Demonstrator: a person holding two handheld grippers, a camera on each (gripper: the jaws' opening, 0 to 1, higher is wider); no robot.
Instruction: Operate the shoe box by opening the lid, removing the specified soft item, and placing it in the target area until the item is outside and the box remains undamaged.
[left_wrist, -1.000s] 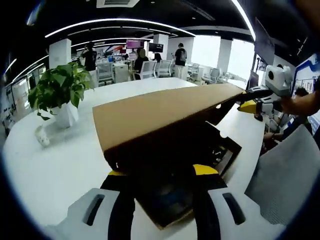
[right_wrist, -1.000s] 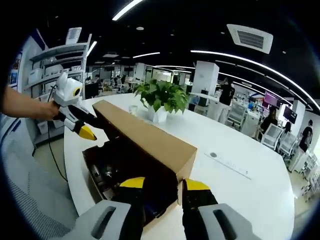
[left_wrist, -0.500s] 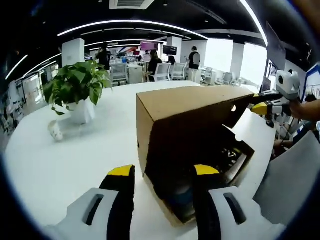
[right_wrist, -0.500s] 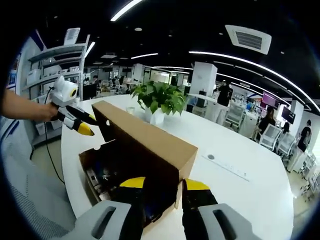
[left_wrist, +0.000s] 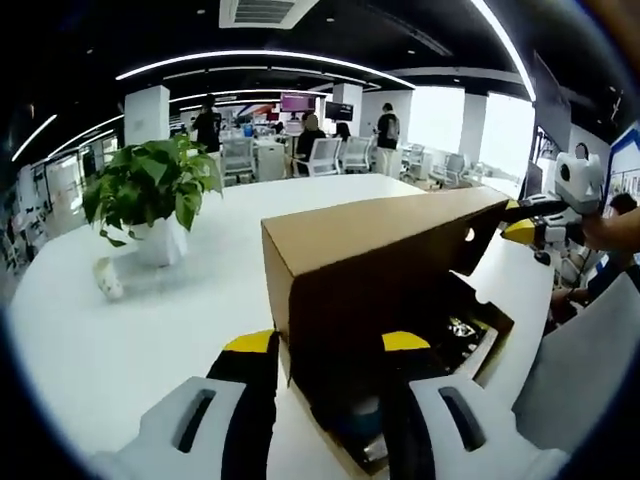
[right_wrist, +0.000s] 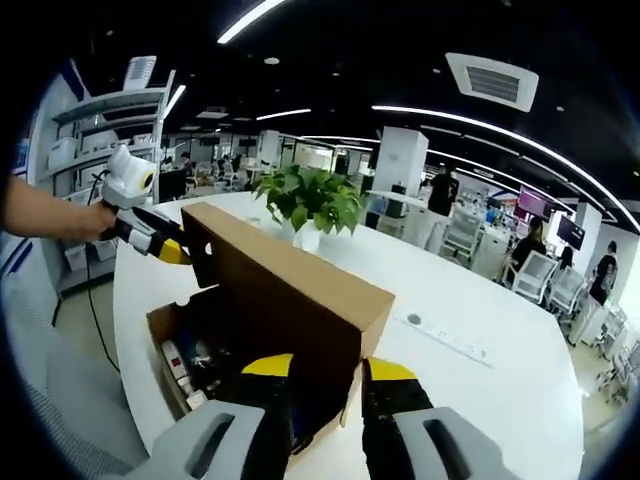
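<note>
Left gripper view: left gripper (left_wrist: 325, 345) at the near end of the shoe box (left_wrist: 470, 335), yellow-tipped jaws parted either side of the corner of the raised cardboard lid (left_wrist: 370, 240); whether pinching the board or merely straddling it, cannot tell. Far end of lid met by the right gripper (left_wrist: 535, 228), held in a hand. Right gripper view: right gripper (right_wrist: 315, 368) likewise astride its own lid corner, jaws apart, grip not readable; left gripper (right_wrist: 150, 235) seen at the opposite end. Lid tilted up on its hinge, box interior exposed, dark jumbled contents (right_wrist: 195, 355) inside; the soft item not distinguishable among them. Box on a white table (left_wrist: 130, 320), potted plant (left_wrist: 150, 190) well apart beyond it. Step in hand, by judgement: lid-opening, near complete. Next: lay lid fully back without creasing the hinge, free one gripper, reach in for the soft item.
</note>
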